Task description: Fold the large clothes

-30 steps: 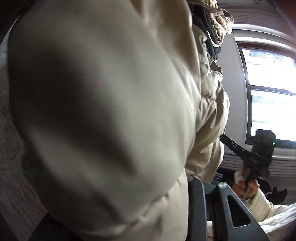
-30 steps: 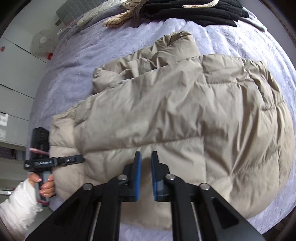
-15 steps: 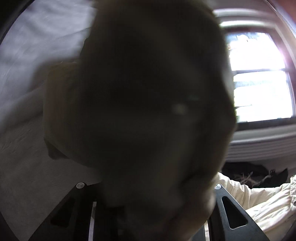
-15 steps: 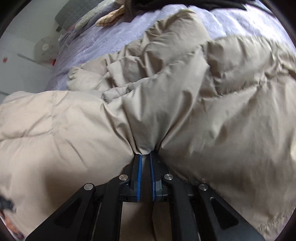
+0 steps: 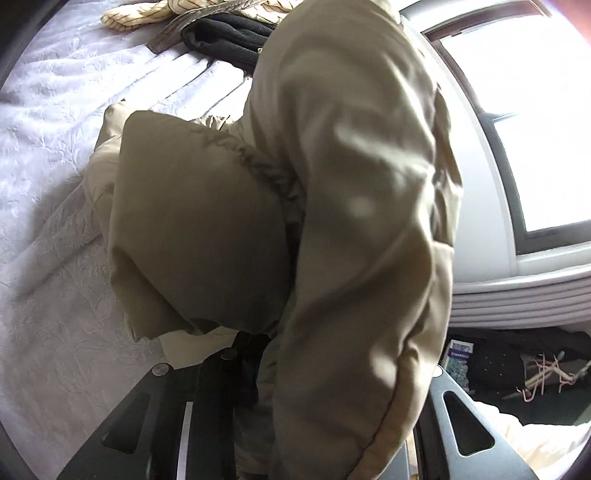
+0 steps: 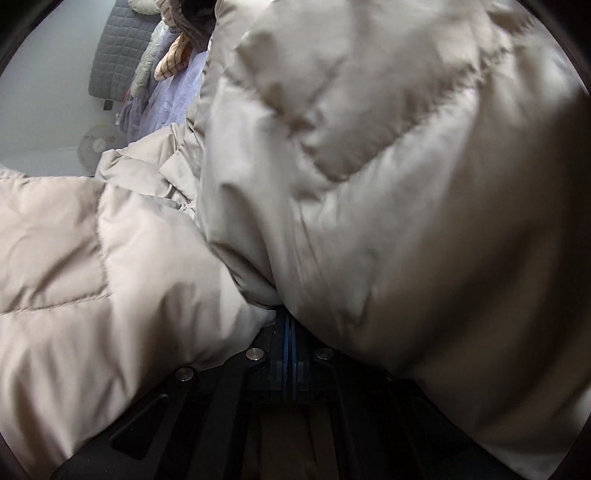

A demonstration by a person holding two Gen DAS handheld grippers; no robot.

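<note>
A large beige puffer jacket (image 5: 332,206) hangs close in front of the left wrist camera, lifted above the lavender bedspread (image 5: 48,221). My left gripper (image 5: 255,347) is shut on the jacket's edge; its fingertips are buried in fabric. In the right wrist view the same jacket (image 6: 369,184) fills nearly the whole frame. My right gripper (image 6: 288,328) is shut on a bunched fold of it, blue pads pressed together with fabric billowing over both sides.
Black clothes (image 5: 229,37) and a striped cream garment (image 5: 147,13) lie at the far end of the bed. A bright window (image 5: 517,129) is on the right, with dark clutter (image 5: 517,369) below it. A grey quilted cushion (image 6: 118,48) and a fan (image 6: 96,147) are at left.
Both grippers have lifted the jacket off the bed. It lay flat a second ago; now it hangs bunched and covers most of both views.
</note>
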